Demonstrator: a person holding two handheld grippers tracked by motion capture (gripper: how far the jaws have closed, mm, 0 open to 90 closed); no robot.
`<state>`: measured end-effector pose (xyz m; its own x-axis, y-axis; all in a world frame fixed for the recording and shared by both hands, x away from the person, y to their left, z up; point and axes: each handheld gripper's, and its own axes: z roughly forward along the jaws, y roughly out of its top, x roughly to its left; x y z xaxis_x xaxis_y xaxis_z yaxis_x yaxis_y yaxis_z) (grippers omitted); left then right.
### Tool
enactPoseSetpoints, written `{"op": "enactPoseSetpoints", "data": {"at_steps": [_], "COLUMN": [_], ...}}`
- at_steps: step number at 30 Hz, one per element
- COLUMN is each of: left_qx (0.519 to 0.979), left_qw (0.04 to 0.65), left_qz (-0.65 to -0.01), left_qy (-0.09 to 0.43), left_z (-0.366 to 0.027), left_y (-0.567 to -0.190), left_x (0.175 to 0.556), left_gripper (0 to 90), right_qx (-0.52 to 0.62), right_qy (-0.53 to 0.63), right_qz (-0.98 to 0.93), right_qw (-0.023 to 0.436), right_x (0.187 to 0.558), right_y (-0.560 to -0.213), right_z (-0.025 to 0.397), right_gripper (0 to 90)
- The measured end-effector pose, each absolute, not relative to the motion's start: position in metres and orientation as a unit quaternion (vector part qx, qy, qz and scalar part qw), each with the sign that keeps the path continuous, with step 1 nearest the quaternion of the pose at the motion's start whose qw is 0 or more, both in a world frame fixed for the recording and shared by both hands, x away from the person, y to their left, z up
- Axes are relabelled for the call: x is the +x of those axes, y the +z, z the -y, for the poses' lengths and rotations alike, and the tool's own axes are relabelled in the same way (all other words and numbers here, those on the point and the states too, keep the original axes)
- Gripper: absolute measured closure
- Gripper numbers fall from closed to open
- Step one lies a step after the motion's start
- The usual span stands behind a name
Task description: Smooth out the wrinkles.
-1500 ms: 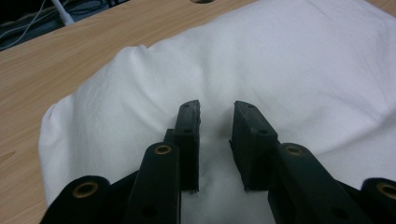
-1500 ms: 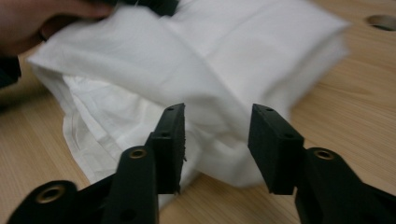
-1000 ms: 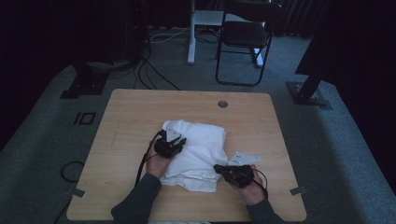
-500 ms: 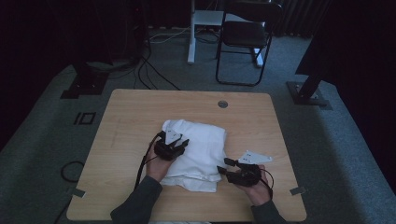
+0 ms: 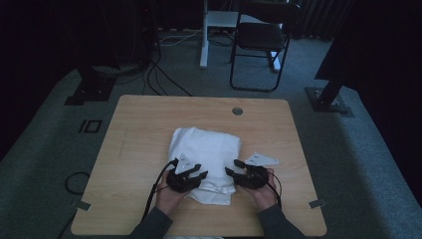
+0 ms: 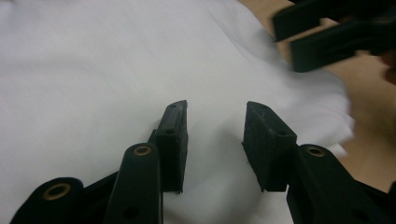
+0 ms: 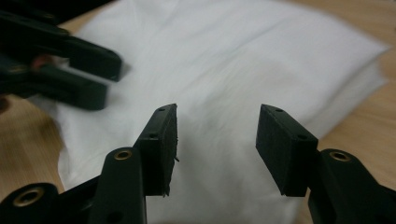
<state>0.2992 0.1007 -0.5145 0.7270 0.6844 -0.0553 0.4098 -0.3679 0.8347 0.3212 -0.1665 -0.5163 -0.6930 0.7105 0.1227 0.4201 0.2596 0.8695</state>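
A folded white cloth (image 5: pixel 206 154) lies on the middle of the wooden table (image 5: pixel 144 124). My left gripper (image 5: pixel 196 172) is open over the cloth's near left part, its jaws pointing right. My right gripper (image 5: pixel 233 168) is open at the cloth's near right edge, its jaws pointing left toward the other one. In the left gripper view the open left gripper (image 6: pixel 215 109) hovers just above the white cloth (image 6: pixel 93 70), with the right gripper (image 6: pixel 336 32) blurred at top right. In the right gripper view the open right gripper (image 7: pixel 217 112) faces the cloth (image 7: pixel 261 51), and the left gripper (image 7: pixel 60 56) shows at upper left.
A round cable hole (image 5: pixel 237 111) sits near the table's far edge. Behind the table stand a black folding chair (image 5: pixel 263 40) and a white post (image 5: pixel 204 35), with cables (image 5: pixel 159 74) on the grey carpet. Dark stand bases flank the table.
My left gripper has drawn back from the cloth's middle toward its near edge. The right gripper has shifted slightly at the near right corner. Both stay open.
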Motion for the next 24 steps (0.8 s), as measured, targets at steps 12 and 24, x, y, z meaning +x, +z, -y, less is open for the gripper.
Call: {"op": "enactPoseSetpoints", "data": {"at_steps": [12,24], "left_qx": [0.827,0.811], "left_qw": [0.423,0.434], "left_qz": [-0.351,-0.376], "left_qy": [0.115,0.115], "left_z": [-0.094,-0.079], "left_y": [-0.549,-0.550], "left_x": [0.291,0.334], "left_gripper": [60.4,59.0], "right_qx": [0.375,0.421], "right_qy": [0.411,0.398], "right_qz": [-0.820,-0.800], "right_qw": [0.136,0.157], "right_x": [0.342,0.399], "right_y": [-0.548,-0.551], "right_z": [0.144,0.143], "right_gripper": [48.5,47.9]}}
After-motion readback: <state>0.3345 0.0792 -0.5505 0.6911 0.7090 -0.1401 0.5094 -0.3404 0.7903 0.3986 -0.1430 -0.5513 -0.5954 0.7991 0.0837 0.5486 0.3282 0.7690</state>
